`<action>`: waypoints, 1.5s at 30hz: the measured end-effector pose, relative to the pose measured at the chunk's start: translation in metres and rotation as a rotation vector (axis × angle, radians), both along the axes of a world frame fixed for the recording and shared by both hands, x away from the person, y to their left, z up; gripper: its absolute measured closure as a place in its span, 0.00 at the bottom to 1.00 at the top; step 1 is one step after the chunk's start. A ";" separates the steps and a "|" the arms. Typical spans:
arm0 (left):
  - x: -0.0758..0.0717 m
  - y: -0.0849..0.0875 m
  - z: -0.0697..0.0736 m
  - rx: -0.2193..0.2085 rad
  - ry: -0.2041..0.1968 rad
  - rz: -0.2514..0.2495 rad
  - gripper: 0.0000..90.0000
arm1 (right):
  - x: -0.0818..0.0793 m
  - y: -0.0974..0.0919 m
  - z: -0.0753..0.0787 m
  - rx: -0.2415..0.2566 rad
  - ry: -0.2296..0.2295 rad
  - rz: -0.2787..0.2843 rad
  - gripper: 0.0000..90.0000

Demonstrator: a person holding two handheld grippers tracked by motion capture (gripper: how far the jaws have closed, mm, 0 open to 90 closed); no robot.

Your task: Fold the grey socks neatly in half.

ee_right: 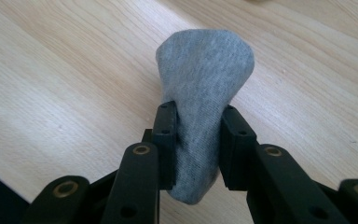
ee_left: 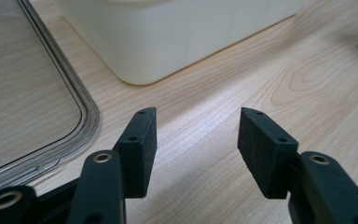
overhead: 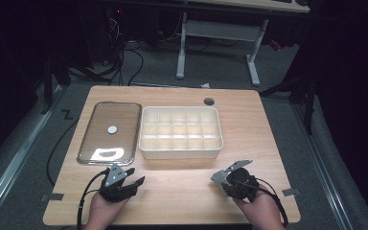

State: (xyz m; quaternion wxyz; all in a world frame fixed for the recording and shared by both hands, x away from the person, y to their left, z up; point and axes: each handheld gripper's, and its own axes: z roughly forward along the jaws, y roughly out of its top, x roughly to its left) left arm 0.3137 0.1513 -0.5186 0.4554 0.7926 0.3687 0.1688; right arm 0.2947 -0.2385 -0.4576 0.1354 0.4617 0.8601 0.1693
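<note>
On the wooden table (overhead: 182,191), the right gripper (ee_right: 198,135) pinches a rolled grey sock (ee_right: 204,84): in the right gripper view both black pads press into the fabric from either side, the rounded end of the sock bulging out beyond the tips and a smaller bit hanging below them. In the high view this gripper (overhead: 226,176) sits at about five o'clock of the table, with the person's right hand (overhead: 256,211) coming in from the bottom edge. The sock is off the tabletop, carried in the jaws over bare wood.

The left gripper (ee_left: 198,140) has its jaws spread apart with nothing between them, just wood grain. In the high view it (overhead: 133,178) rests at about seven o'clock, held by the left hand (overhead: 103,211).

Straight ahead, near the middle of the table, sits a cream plastic box (overhead: 181,152) split into many small compartments. Just beside it, at its nine o'clock, lies a clear lid (overhead: 109,115) flat on the table. In the left gripper view the lid's rounded corner (ee_left: 86,126) is at ten o'clock and the box wall (ee_left: 177,42) at twelve.
</note>
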 end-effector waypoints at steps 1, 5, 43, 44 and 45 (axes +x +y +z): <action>0.000 0.000 0.000 -0.005 -0.001 0.001 0.53 | 0.001 0.001 0.003 0.002 0.004 0.003 0.80; 0.000 0.000 -0.001 -0.002 -0.001 -0.005 0.53 | 0.007 0.005 0.020 0.000 -0.010 0.020 0.80; 0.002 -0.001 -0.004 -0.007 0.000 -0.018 0.52 | 0.133 0.026 0.067 -0.012 0.057 -0.011 0.81; 0.002 -0.001 -0.004 -0.007 0.000 -0.019 0.52 | 0.137 0.027 0.065 -0.015 0.068 -0.009 0.81; 0.002 -0.001 -0.004 -0.007 -0.001 -0.019 0.52 | 0.139 0.028 0.063 -0.020 0.076 -0.009 0.81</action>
